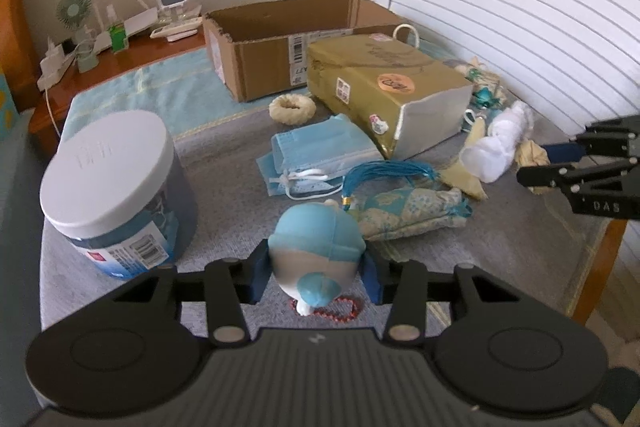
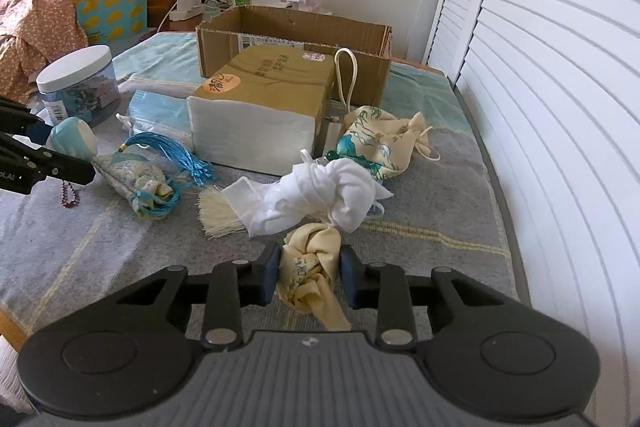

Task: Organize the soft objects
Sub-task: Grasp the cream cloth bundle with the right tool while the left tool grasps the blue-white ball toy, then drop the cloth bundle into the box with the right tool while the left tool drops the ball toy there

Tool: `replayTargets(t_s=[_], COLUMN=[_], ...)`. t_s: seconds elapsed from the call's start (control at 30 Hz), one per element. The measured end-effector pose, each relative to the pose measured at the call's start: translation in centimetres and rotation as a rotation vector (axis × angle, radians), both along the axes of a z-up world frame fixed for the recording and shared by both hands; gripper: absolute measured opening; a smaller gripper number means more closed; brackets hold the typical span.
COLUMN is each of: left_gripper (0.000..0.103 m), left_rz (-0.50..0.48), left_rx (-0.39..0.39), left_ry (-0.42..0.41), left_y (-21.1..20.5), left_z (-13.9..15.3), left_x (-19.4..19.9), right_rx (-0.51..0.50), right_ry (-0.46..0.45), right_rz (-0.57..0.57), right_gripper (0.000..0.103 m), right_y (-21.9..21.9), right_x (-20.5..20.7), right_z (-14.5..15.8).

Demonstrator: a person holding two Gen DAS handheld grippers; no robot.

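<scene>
Blue-capped plush toy [image 1: 316, 255] sits clamped in the left tool [image 1: 316, 277], and the right tool [image 2: 308, 277] is clamped on a knotted yellow cloth [image 2: 312, 267] — both low over the grey bedspread [image 2: 440, 195]. The pick-up step looks in hand; next, each likely needs carrying to the open cardboard box [image 2: 292, 27] behind the tissue pack [image 2: 260, 99].

Black gripper [image 1: 316, 273] w/ blue pads [image 1: 259, 277]
</scene>
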State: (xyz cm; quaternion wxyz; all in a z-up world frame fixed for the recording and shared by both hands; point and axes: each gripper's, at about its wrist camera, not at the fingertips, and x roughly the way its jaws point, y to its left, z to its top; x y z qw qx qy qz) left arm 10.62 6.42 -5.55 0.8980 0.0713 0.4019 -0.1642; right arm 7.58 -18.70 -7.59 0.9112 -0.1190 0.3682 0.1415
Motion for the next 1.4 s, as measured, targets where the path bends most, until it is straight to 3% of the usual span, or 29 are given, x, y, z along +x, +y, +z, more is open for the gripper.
replayTargets(t_s=[0.53, 0.8, 1.03, 1.4], left_gripper=[0.044, 0.044, 0.044, 0.044], left_rz=[-0.073, -0.078, -0.067, -0.031], left_rx=[-0.019, -0.024, -0.030, -0.040], left_ry=[-0.032, -0.059, -0.069, -0.067], left_y=[-1.3, -1.3, -0.6, 0.1], left_z=[2.4, 3.2, 3.5, 3.4], left_x=[-1.3, -1.1, -0.4, 1.3], right_rx=[0.025, 0.034, 0.027, -0.031], right_ry=[-0.049, -0.109, -0.178, -0.216], right_rz=[0.069, 0.097, 0.117, 0.135], right_gripper=[0.034, 0.034, 0.034, 0.034], right_y=[-0.3, 0.6, 1.7, 4.8], right_x=[-1.8, 0.1, 4.8, 16.9], right_z=[3.5, 5.9, 8.3, 10.0])
